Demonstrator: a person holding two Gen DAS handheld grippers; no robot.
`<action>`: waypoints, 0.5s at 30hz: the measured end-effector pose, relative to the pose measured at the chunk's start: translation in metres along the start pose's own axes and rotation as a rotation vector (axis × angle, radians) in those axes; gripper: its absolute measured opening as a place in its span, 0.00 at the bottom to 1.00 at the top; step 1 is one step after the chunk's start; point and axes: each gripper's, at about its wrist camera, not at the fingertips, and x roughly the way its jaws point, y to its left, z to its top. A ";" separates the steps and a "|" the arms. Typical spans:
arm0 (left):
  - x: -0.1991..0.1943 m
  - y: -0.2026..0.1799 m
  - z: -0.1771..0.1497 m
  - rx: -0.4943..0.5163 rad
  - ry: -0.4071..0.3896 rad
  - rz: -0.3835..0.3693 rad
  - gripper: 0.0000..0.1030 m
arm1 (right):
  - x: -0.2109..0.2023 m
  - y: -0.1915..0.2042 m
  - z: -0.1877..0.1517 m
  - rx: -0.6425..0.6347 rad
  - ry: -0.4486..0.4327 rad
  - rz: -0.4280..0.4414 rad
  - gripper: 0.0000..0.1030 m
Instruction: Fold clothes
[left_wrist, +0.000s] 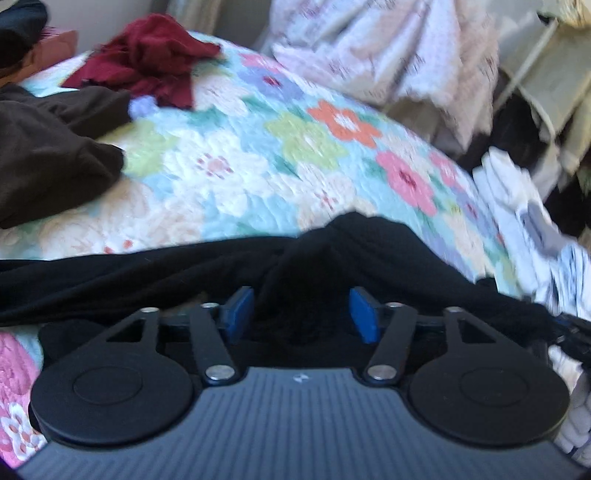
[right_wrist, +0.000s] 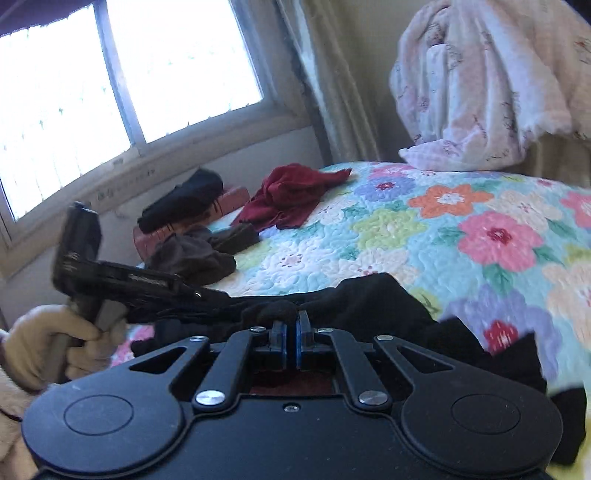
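Note:
A black garment (left_wrist: 147, 273) is stretched across the floral quilt (left_wrist: 258, 166) close in front of me. My left gripper (left_wrist: 301, 314) has its blue pads apart with a bunched fold of the black cloth between them. My right gripper (right_wrist: 291, 332) is shut on an edge of the same black garment (right_wrist: 369, 299). The left gripper also shows in the right wrist view (right_wrist: 110, 277), held in a gloved hand at the left, its tips buried in the black cloth.
A crumpled dark red garment (left_wrist: 147, 62) and a dark brown garment (left_wrist: 48, 155) lie at the far side of the bed. A pale blanket (right_wrist: 480, 81) hangs at the back right. White folded clothes (left_wrist: 517, 206) sit at the bed's right edge. A window (right_wrist: 110, 74) is behind.

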 end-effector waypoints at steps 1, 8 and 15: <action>0.002 -0.004 -0.001 0.016 0.010 0.013 0.68 | -0.007 -0.006 -0.004 0.040 -0.026 0.026 0.05; 0.021 -0.022 -0.025 0.105 0.146 -0.011 0.69 | -0.033 -0.049 -0.010 0.283 -0.113 0.083 0.05; 0.013 -0.033 -0.042 0.173 0.235 -0.040 0.69 | -0.039 -0.041 -0.025 0.360 -0.048 0.198 0.07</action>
